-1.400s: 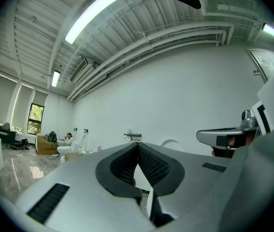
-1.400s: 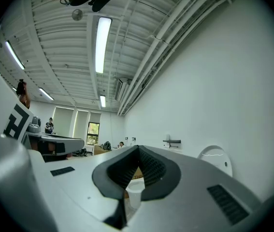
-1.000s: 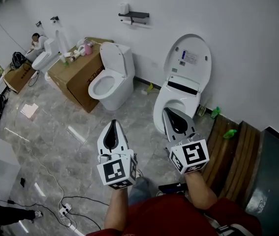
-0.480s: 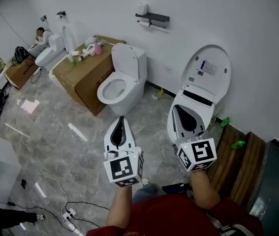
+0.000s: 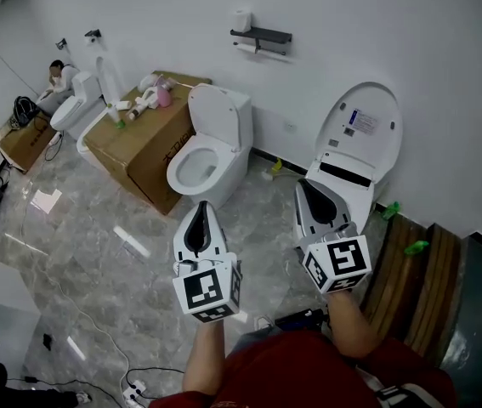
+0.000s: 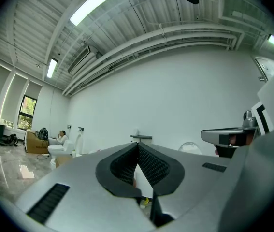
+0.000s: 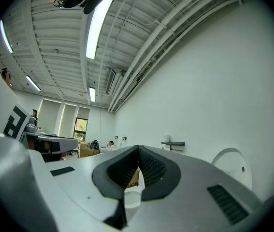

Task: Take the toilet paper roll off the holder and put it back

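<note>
High on the white wall hangs a black holder (image 5: 262, 34) with a toilet paper roll (image 5: 246, 48) under its left end and a second white roll (image 5: 241, 19) standing on top. Both grippers are level, point at that wall and are far short of it. My left gripper (image 5: 201, 204) is shut with nothing in it, above the floor in front of the white toilet. My right gripper (image 5: 301, 184) is shut and empty too, over the open-lidded toilet. The holder (image 6: 141, 137) is small and distant past the left gripper (image 6: 137, 144), and the holder (image 7: 173, 143) is equally distant past the right gripper (image 7: 138, 148).
A white toilet (image 5: 202, 147) and a toilet with a raised lid (image 5: 355, 138) stand against the wall below the holder. A cardboard box (image 5: 134, 138) with small items is at the left. A person (image 5: 56, 73) sits far left. Wooden slats (image 5: 406, 266) lie right; cables (image 5: 130, 385) cross the floor.
Both grippers have moved forward together with the person toward the toilets and the wall. Their jaws have stayed shut and empty.
</note>
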Motion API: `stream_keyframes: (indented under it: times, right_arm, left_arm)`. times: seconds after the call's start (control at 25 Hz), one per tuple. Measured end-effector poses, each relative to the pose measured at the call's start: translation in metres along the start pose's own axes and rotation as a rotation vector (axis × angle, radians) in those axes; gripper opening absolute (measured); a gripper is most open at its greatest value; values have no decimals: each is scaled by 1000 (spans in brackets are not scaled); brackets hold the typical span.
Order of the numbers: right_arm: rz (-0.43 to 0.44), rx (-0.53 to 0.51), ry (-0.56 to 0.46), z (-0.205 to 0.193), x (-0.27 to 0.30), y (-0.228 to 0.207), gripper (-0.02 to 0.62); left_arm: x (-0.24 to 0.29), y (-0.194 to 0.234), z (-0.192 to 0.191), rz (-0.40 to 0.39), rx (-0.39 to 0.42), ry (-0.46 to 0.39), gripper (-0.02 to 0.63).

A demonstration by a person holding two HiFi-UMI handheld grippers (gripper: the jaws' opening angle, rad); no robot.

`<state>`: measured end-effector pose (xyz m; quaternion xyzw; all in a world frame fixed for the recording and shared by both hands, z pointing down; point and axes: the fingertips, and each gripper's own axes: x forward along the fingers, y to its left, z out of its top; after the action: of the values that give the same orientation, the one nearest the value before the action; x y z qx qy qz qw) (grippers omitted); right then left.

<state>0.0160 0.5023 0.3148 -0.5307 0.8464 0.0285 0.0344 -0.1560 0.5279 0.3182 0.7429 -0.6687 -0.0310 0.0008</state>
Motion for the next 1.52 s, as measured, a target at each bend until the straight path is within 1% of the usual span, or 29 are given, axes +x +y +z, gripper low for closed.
stream_keyframes:
  times: [0.28,0.48,0.64,0.8,1.12,1.28,1.52]
  right_arm:
    - [-11,-9,-1,-6,23,2,8]
    - [-3,-9,-3,-14,43,3,8]
    - [-5,-4,-7,-16,66,-3,8]
    - [-3,-4,-12,-15,94,-14,8]
    - [-18,4,11,-26,160,-62,8]
    - [-26,7,17,-30,202,-96,8]
    - [-25,3,24,-32,261,-151,8]
  left_arm:
    - [20,12,-4,-19,0,-3,15]
    - [38,22,-8,-12,8,-6,15]
    - [60,29,-14,-19,18,-3,15]
    - [89,31,-12,-22,12,-2,15]
    - [165,30,-10,-21,15,5,15]
    - [219,27,-18,-23,20,11,15]
    - [302,12,-14,-16,12,11,15]
